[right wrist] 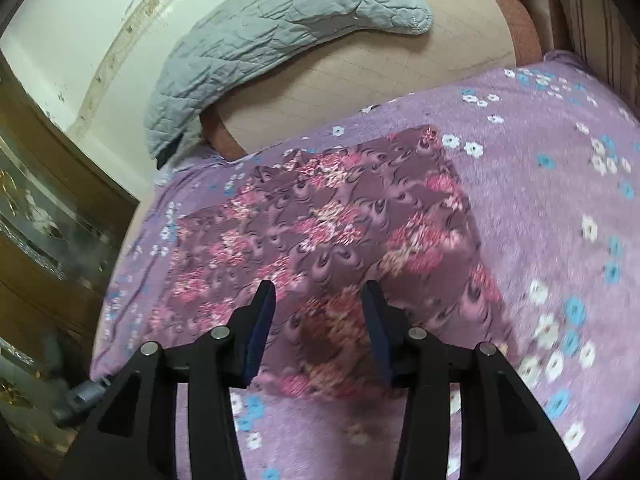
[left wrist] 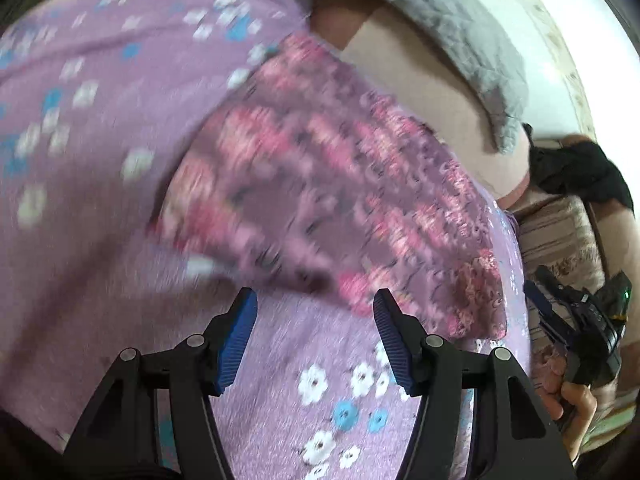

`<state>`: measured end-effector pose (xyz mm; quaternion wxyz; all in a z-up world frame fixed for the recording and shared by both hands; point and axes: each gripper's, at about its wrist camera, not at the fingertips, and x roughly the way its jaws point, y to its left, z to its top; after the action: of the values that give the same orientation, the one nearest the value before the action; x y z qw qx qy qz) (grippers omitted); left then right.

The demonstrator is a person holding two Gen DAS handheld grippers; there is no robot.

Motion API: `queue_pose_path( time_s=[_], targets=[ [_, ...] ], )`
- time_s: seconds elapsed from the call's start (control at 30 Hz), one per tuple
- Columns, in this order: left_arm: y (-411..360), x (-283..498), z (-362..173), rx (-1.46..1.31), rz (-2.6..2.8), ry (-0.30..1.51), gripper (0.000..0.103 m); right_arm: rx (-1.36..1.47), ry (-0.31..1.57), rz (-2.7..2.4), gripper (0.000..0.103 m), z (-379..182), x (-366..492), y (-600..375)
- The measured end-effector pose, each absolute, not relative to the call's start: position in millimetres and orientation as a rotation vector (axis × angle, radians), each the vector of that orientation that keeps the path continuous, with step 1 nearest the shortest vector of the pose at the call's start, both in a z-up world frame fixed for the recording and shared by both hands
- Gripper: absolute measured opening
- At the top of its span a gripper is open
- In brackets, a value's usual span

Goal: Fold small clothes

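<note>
1. No brand, label or writing can be read on anything in either view.
2. The mauve cloth with a pink floral print (right wrist: 320, 240) lies flat as a rough rectangle on the lilac blanket with white and blue flowers (right wrist: 560, 200), which covers a bed.
3. In the right wrist view the cloth's long axis runs from its near edge toward its far right corner, slanting to the right.
4. Bare blanket borders the cloth on every side, widest on its right; on its left only a narrow strip remains before the blanket's edge, and beyond that stands a brown wooden cabinet (right wrist: 48, 208).
5. Past the cloth's far edge lie a beige sheet (right wrist: 360, 80) and a crumpled grey quilted cover (right wrist: 260, 36).
6. The left gripper (left wrist: 316, 316) hovers beside the cloth's near edge with its blue-padded fingers spread wide, holding nothing; this view is motion-blurred.
7. The right gripper (right wrist: 318, 308) hangs over the cloth's near part, fingers likewise wide apart and empty.
</note>
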<state>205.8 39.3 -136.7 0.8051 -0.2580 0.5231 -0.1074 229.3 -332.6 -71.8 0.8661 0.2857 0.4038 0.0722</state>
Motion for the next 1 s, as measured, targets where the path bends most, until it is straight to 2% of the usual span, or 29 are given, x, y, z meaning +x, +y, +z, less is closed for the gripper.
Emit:
queue_pose_path(
  time_s=[0.2, 0.57, 0.67, 0.73, 0.93, 1.0],
  targets=[
    [53.4, 201.8, -156.9, -0.711, -0.185, 1.070, 0.064, 0.574, 0.823, 0.188, 0.050, -62.4, 226.8, -321.4],
    [58.9, 252.6, -156.4, -0.663, -0.058, 0.948, 0.065, 0.573, 0.813, 0.195, 0.050, -63.9, 225.0, -321.4],
    [51.4, 257.3, -148.6, -0.594, -0.043, 0.925, 0.052, 0.600, 0.825, 0.180, 0.050, -70.5, 227.2, -328.6],
    [47.8, 256.5, -142.1, -0.570, -0.056, 0.910, 0.033, 0.627, 0.842, 0.170, 0.050, -76.5, 230.8, -334.7],
    [10.7, 251.0, -98.9, -0.399, -0.119, 0.798, 0.009, 0.641, 0.850, 0.159, 0.050, -80.4, 236.2, -344.6],
    [-11.2, 247.5, -83.2, -0.328, -0.180, 0.758, 0.006, 0.644, 0.855, 0.163, 0.050, -81.3, 237.1, -346.2]
  ],
)
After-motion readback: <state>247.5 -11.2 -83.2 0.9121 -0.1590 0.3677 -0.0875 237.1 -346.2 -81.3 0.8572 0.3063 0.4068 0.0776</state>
